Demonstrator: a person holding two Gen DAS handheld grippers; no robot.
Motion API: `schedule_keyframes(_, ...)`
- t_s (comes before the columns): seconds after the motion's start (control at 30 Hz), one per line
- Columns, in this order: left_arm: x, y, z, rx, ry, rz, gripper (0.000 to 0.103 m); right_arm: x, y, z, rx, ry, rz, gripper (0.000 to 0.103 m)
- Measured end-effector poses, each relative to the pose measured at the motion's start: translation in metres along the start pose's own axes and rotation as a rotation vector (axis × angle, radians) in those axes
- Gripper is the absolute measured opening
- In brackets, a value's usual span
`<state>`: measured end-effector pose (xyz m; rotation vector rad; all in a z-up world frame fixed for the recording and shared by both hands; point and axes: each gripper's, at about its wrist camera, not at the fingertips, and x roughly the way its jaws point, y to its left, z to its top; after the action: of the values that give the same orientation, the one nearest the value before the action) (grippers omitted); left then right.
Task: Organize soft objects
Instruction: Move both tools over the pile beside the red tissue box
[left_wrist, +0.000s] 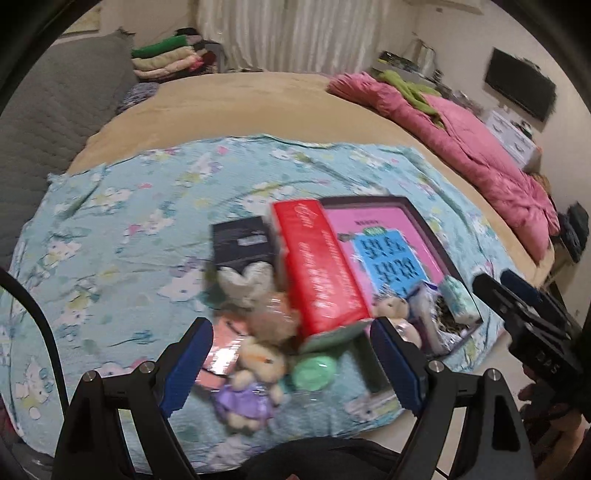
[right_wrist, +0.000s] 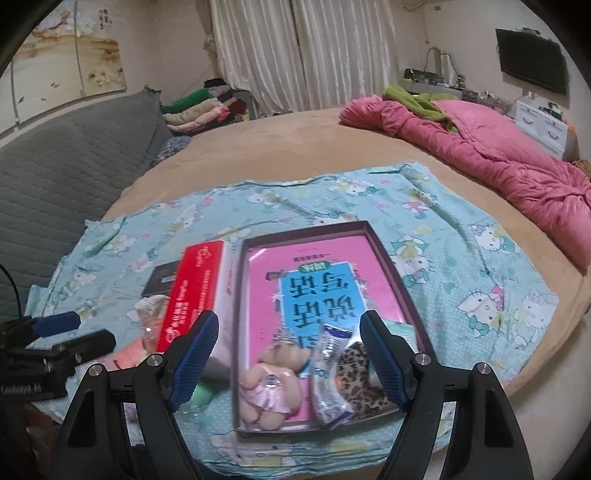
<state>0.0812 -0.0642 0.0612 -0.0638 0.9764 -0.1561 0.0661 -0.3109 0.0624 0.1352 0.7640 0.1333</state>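
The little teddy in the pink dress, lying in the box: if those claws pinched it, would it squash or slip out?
The teddy in the pink dress looks plush, so it would probably squash and flop rather than stay stiff. Its fuzzy fabric likely grips well. It seems light and unlikely to break.

we see dim, flat indoor light and soft shadows. the left wrist view smears the plush toys (left_wrist: 258, 354) with motion blur; fisheye bending and dark vignetting crowd both views' edges.
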Motion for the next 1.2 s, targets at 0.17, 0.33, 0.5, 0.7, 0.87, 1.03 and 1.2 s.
schedule_keyframes(0.17,-0.015,0.041,0.003,-0.084,-0.028,0.03,0.087,-0.004,0.013,0.002,-0.018,-0.003,0.025,0.08)
schedule_keyframes(0.33,-0.022,0.072,0.002,-0.143,-0.037,0.058,0.087,-0.007,0.03,0.002,-0.051,-0.005,0.05,0.08)
schedule_keyframes(0.5,-0.021,0.092,-0.005,-0.176,-0.028,0.076,0.087,-0.007,0.045,-0.001,-0.086,0.006,0.075,0.08)
schedule_keyframes(0.7,-0.009,0.112,-0.017,-0.214,0.009,0.088,0.087,0.004,0.063,-0.011,-0.137,0.05,0.1,0.08)
schedule_keyframes(0.87,0.001,0.121,-0.025,-0.242,0.034,0.076,0.087,0.013,0.071,-0.019,-0.161,0.078,0.105,0.08)
schedule_keyframes(1.03,0.011,0.122,-0.03,-0.241,0.054,0.069,0.087,0.021,0.08,-0.027,-0.194,0.102,0.106,0.08)
schedule_keyframes(1.2,0.021,0.122,-0.034,-0.245,0.073,0.05,0.087,0.03,0.087,-0.036,-0.226,0.121,0.11,0.08)
